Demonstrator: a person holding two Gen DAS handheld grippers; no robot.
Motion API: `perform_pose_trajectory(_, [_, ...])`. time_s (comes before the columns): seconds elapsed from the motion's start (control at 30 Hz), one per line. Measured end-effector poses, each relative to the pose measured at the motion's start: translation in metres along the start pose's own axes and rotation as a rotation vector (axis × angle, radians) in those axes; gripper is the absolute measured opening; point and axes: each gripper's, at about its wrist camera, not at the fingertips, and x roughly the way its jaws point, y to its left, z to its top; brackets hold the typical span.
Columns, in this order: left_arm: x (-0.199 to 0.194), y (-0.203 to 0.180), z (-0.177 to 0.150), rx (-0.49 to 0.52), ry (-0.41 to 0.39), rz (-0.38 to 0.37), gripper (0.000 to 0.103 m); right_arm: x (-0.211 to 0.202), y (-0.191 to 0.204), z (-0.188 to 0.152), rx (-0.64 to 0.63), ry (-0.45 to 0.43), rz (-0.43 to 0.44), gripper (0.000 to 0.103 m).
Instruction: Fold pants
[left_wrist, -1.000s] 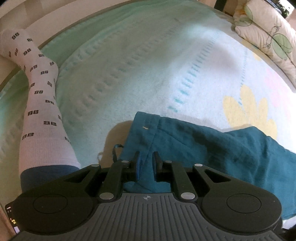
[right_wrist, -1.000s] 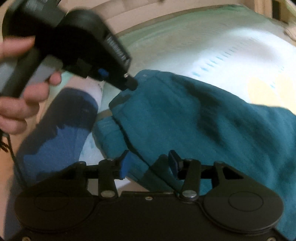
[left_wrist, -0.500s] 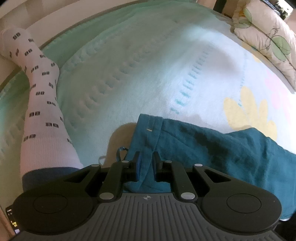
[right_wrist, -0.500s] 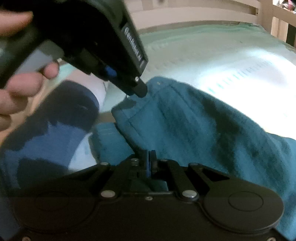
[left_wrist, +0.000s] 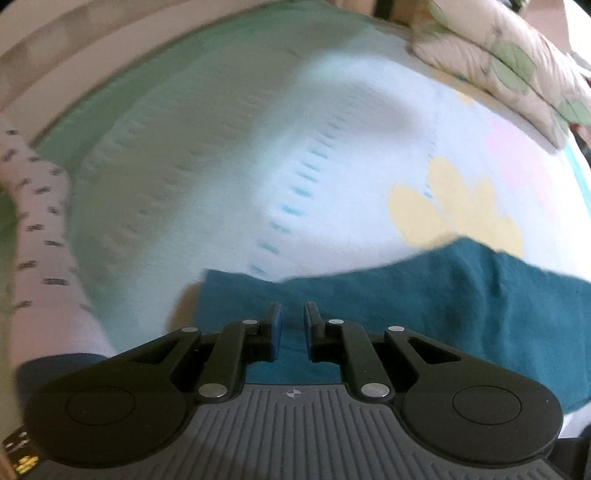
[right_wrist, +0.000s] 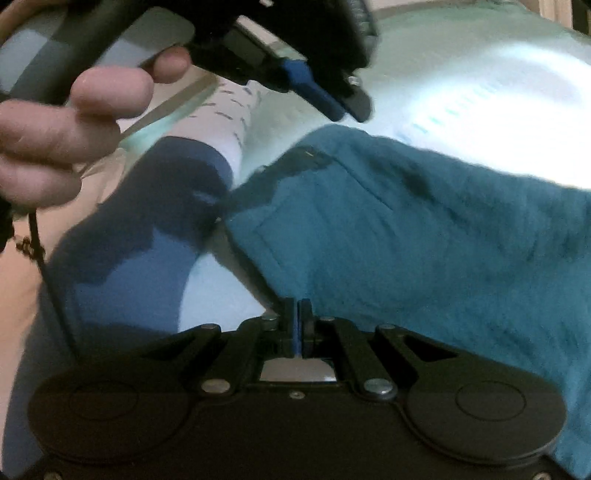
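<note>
The pants (right_wrist: 406, 240) were teal, of soft, slightly fuzzy cloth. They lay rumpled on the blanket (left_wrist: 258, 147), with a stitched seam running near the edge closest to me. One corner pointed toward my sock (left_wrist: 40, 240), and the rest trailed off to the right. My right gripper (right_wrist: 297, 314) was clenched on that near edge. Its jaws were pressed together, and the hem ran taut into them from the left.

My left gripper (left_wrist: 292, 317) hung just above the far corner, casting a dark shadow on it. Its jaws were a narrow gap apart, and I saw no cloth pinched between them. The view from my right wrist showed the tips clear of the fabric. My left hand (right_wrist: 74, 122) was wrapped round its handle.

The blanket was pale green and white, with rows of small dashes and a yellow flower (left_wrist: 443, 210) that the pants partly covered. My leg (right_wrist: 140, 221), in blue, lay just beside the pants on the left. A leaf-printed pillow (left_wrist: 517, 66) sat at the far right edge, well clear of the pants. Both views were blurred.
</note>
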Motion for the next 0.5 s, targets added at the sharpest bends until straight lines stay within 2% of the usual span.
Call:
perform_pose_trajectory(0.03, [0.007,-0.005,-0.002,0.009,0.013,-0.006,0.014,-0.003,-0.002,-0.001,0.01,-0.009,0.009,0.005])
perform_pose_trajectory(0.13, [0.031,-0.019,-0.009,0.038,0.065,-0.015,0.014,-0.019,-0.01,-0.003,0.031,-0.019,0.019,0.017])
perform_pose_trajectory(0.27, [0.061,-0.019,-0.023,0.007,0.152,0.014,0.014,-0.048,-0.019,-0.009,0.013,-0.02,0.009,0.017])
perform_pose_trajectory(0.37, [0.059,-0.016,-0.031,-0.014,0.11,0.003,0.014,-0.079,-0.034,-0.015,-0.01,-0.03,-0.021,0.017])
perform_pose_trajectory(0.5, [0.057,-0.013,-0.038,-0.038,0.078,0.0,0.013,-0.112,-0.065,-0.009,0.008,-0.068,-0.111,0.017])
